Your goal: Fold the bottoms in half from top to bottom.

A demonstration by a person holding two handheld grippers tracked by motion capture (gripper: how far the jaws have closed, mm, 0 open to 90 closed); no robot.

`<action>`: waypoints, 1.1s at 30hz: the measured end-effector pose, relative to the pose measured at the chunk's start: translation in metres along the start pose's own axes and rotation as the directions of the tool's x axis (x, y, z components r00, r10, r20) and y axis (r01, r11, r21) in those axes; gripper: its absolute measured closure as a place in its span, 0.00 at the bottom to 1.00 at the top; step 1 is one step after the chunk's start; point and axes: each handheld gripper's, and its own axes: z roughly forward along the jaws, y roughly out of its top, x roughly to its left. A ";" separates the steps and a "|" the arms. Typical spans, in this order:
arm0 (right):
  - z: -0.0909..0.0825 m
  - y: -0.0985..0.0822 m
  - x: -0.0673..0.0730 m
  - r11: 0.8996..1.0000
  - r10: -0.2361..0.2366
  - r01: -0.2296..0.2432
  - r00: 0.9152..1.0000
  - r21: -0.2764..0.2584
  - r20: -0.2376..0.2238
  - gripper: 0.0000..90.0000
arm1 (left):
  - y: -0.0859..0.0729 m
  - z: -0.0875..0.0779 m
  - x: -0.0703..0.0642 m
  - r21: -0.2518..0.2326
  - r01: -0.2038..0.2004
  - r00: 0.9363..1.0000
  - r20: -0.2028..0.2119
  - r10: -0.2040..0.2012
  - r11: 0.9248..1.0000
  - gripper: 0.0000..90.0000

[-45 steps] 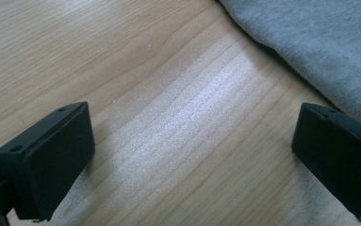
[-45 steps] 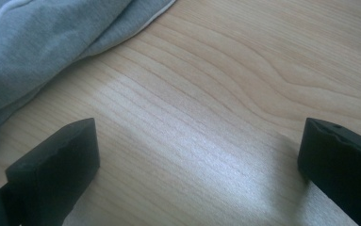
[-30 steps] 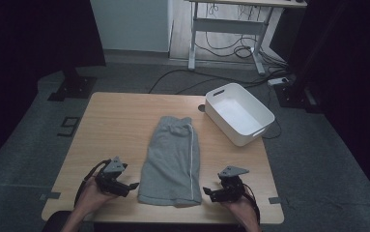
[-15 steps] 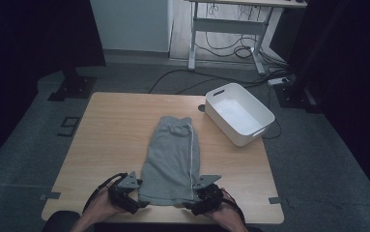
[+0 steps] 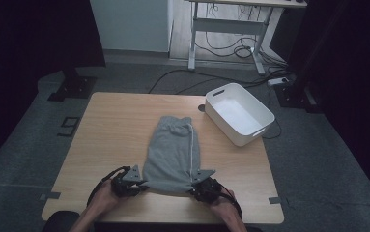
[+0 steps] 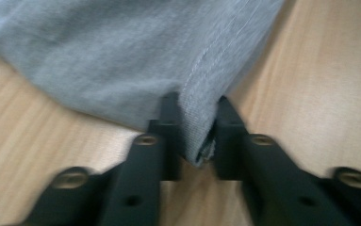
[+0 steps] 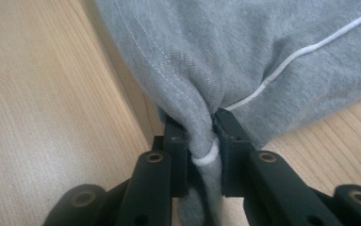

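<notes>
Grey soft cotton shorts [image 5: 172, 157] flat mid-tabletop [image 5: 115, 125], hem at near edge | left gripper [image 6: 195, 136] has just closed, pinching hem corner | right gripper [image 7: 201, 141] likewise, on white-piped corner | limp, light cloth: hold both corners, expect sag.

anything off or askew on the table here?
Nothing stands out. The grey shorts lie flat; the left gripper and right gripper have just closed on the near hem corners. The white bin sits upright.
</notes>
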 end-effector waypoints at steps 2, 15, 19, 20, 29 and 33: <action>-0.001 0.001 0.002 1.000 -0.006 0.006 1.000 0.011 0.003 0.87 | 0.002 -0.002 -0.002 0.004 0.006 1.000 0.016 -0.006 1.000 0.90; -0.041 -0.020 0.033 1.000 0.002 -0.004 0.992 -0.021 -0.125 0.88 | -0.005 -0.033 -0.046 -0.023 -0.016 0.984 0.179 0.020 1.000 0.90; -0.061 -0.009 0.030 0.998 -0.003 -0.003 0.994 -0.059 -0.112 0.88 | 0.010 -0.053 -0.039 -0.103 0.001 0.989 0.150 0.014 0.995 0.90; -0.071 0.002 0.022 0.996 0.010 -0.019 0.995 -0.088 -0.101 0.88 | 0.021 -0.062 -0.030 -0.136 0.003 0.994 0.113 0.012 0.991 0.90; -0.082 0.051 -0.027 0.992 0.022 -0.022 1.000 -0.122 -0.001 0.88 | 0.060 -0.071 0.021 -0.194 0.034 0.999 0.018 -0.031 0.980 0.89; -0.076 0.067 -0.045 0.993 0.028 -0.024 0.999 -0.113 0.037 0.88 | 0.072 -0.068 0.044 -0.193 0.053 0.998 -0.009 -0.056 0.980 0.89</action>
